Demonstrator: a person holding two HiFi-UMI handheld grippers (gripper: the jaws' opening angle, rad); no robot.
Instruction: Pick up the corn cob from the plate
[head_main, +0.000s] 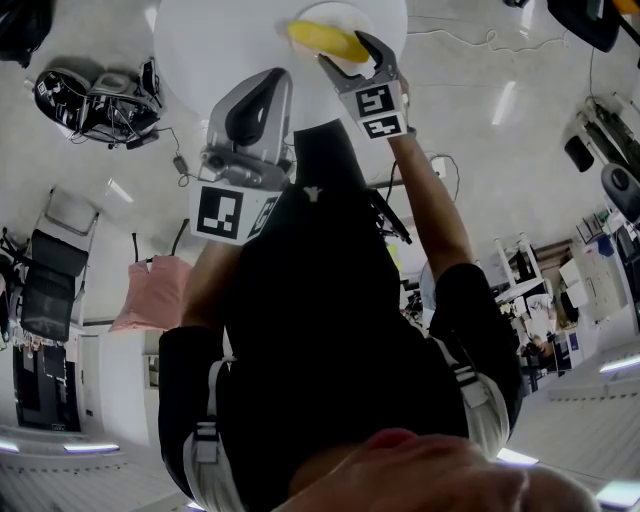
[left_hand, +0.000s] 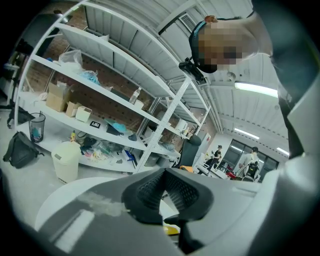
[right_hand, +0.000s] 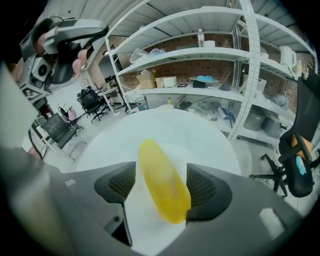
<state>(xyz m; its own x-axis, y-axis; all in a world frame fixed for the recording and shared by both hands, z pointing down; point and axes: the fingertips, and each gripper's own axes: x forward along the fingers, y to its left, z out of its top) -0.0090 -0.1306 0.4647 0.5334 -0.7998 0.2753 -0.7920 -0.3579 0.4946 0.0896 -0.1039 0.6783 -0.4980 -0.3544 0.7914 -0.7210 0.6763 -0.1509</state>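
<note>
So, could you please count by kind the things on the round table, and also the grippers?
Corn cob: 1
Plate: 1
Grippers: 2 (left gripper, right gripper)
Total: 4

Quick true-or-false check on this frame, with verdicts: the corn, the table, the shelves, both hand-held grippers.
1. The corn cob lies between the open jaws of the right hand-held gripper. True.
2. The left hand-held gripper holds the corn cob. False: its jaws are together with nothing between them.
3. The plate sits on a dark square table. False: the table is white and round.
4. Metal shelves stand beyond the table. True.
</note>
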